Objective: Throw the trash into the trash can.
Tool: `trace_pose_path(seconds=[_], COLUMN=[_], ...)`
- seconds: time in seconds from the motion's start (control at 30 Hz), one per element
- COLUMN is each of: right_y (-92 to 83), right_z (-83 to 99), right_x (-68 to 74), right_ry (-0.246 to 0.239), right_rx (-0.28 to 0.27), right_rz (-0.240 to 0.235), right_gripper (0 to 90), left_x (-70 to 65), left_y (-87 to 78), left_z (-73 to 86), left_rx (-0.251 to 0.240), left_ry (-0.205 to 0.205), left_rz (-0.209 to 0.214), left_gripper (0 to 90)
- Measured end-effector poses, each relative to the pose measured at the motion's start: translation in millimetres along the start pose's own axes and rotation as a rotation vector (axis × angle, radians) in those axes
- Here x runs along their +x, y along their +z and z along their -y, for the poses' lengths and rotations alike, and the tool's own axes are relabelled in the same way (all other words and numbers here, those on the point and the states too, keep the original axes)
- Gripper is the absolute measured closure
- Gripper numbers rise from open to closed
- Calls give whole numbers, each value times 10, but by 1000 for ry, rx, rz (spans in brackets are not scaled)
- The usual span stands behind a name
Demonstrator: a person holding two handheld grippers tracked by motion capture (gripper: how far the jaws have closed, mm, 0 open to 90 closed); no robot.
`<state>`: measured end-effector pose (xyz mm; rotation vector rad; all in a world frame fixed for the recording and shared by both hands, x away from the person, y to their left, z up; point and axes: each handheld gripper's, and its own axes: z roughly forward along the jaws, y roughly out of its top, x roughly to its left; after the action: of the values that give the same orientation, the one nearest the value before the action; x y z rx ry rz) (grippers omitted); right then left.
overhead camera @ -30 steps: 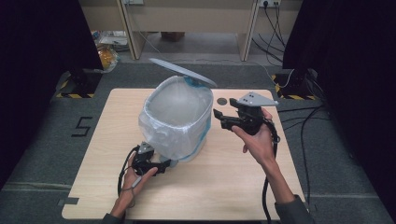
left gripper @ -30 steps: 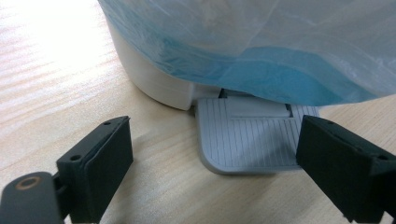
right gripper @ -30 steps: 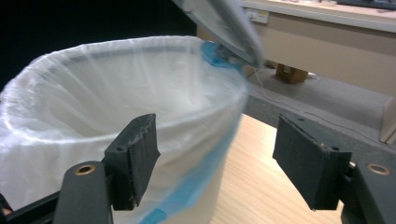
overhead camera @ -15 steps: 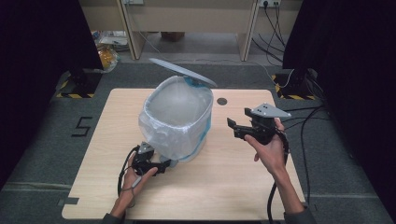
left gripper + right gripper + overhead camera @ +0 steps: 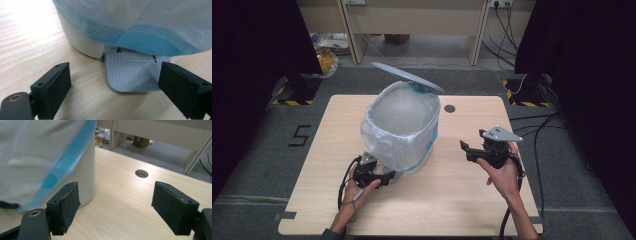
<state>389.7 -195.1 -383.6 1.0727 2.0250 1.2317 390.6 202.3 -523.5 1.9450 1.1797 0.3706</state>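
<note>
Far left: left gripper (image 5: 388,178) low on the table (image 5: 337,130), jaws spread wide with nothing pinched, tips resting at the grey ribbed pedal (image 5: 132,75) at the foot of the pedal bin (image 5: 404,132). Seemingly pressing that pedal down, since the lid (image 5: 408,77) stands raised at the back. Middle: bin lined with a translucent bag (image 5: 397,127) showing blue bands, folded over the rim and hanging loose down the sides, almost to the pedal. Right: right gripper (image 5: 464,148) beside the bin but apart from it, jaws just been opening, nothing between them, aimed toward the bin's wall.

Risks from here: slipping off the smooth pedal, dropping the lid shut on whatever comes next; catching the slack bag edge under the left jaws and dragging the liner off the rim; nudging the light bin sideways with the right gripper, since only pedal pressure pins it down.
</note>
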Motion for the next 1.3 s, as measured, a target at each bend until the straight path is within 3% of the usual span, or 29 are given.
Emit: trace_pose_path(seconds=[0.4, 0.77, 1.3], right_y=[25, 43, 137], right_z=[389, 678, 1038], right_x=[-24, 48, 29], right_ry=[26, 41, 76], right_rx=[23, 27, 127], right_rz=[25, 33, 19], right_gripper=[217, 214, 207], left_x=[1, 3, 3], left_y=[-1, -4, -4], left_z=[1, 1, 3], left_rx=[0, 3, 0], left_ry=[1, 4, 3], left_rz=[1, 1, 3], left_gripper=[102, 102, 103])
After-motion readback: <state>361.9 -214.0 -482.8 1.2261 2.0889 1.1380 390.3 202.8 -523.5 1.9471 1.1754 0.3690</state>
